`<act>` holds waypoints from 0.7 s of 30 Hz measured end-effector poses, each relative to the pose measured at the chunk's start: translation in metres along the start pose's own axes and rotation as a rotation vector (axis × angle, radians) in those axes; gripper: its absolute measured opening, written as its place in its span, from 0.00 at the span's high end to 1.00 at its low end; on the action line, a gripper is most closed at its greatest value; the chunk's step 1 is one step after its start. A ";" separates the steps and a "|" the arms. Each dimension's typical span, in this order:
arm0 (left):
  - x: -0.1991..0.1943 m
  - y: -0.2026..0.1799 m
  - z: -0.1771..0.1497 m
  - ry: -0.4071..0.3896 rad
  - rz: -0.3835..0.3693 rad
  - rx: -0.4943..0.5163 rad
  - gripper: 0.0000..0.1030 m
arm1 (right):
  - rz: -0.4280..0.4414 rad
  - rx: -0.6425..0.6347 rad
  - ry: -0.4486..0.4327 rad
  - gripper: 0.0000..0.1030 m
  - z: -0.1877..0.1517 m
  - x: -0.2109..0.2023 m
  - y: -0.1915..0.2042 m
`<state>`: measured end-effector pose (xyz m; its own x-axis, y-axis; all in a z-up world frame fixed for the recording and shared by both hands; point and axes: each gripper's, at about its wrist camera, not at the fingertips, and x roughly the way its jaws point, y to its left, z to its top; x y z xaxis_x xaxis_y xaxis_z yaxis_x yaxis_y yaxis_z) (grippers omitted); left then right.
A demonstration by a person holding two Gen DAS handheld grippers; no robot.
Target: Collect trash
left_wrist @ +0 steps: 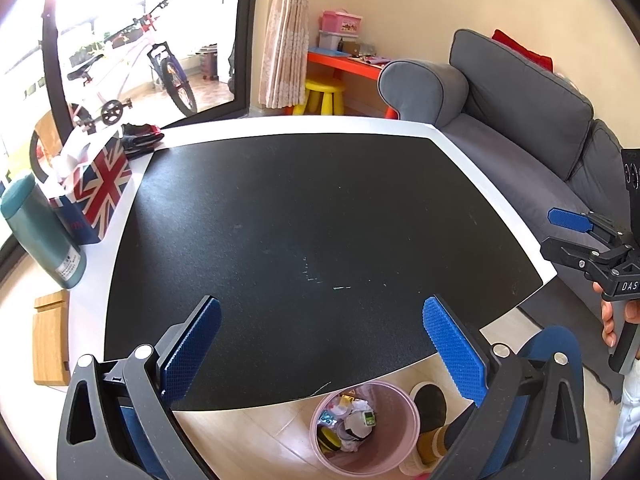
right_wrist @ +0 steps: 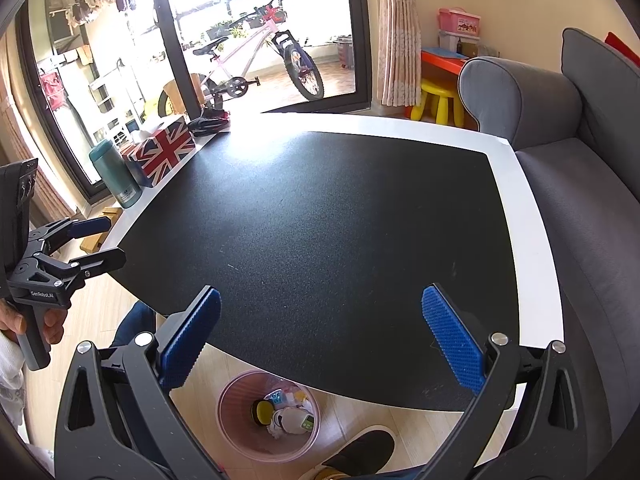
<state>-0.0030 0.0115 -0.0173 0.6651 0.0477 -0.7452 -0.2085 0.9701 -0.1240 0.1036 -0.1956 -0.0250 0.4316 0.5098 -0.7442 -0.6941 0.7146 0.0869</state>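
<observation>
Left wrist view showed our left tongs point(left_wrist: 322, 340) with the blue pads spread wide and nothing between them, held over the near edge of the black mat point(left_wrist: 312, 220) that covered the white worktop point(left_wrist: 472, 168). Our right tongs point(right_wrist: 321, 332) stood the same way in the right wrist view, spread and empty.

We saw no loose trash on the mat. The trash we could see lay already inside the translucent pink round waste bin point(left_wrist: 394, 458) on the wooden floor, just below the near edge of the worktop: crumpled white paper, a yellow round piece and a small green-and-white object point(right_wrist: 308, 424). The bin was under and slightly right of our left tongs, and under and left of our right tongs, so it lay between the two. Neither tongs looked clearly nearer.

At the far left edge of the worktop stood a flag-printed tissue box point(left_wrist: 100, 188) and a teal cylindrical bottle point(left_wrist: 40, 232). We judged these not to be trash.

So the collecting seemed finished or nearly so. Any further move would turn on what remained outside these views.
</observation>
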 end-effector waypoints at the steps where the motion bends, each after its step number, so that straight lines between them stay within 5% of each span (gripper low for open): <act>1: 0.000 0.001 0.000 0.000 -0.001 -0.001 0.06 | 0.000 0.000 0.000 0.04 0.000 0.000 0.000; 21: 0.000 0.000 0.001 0.000 -0.003 0.001 0.06 | -0.001 0.001 0.001 0.04 -0.001 0.000 0.001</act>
<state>-0.0024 0.0117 -0.0168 0.6660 0.0451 -0.7446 -0.2062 0.9704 -0.1256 0.1025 -0.1953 -0.0261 0.4314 0.5087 -0.7450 -0.6932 0.7155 0.0871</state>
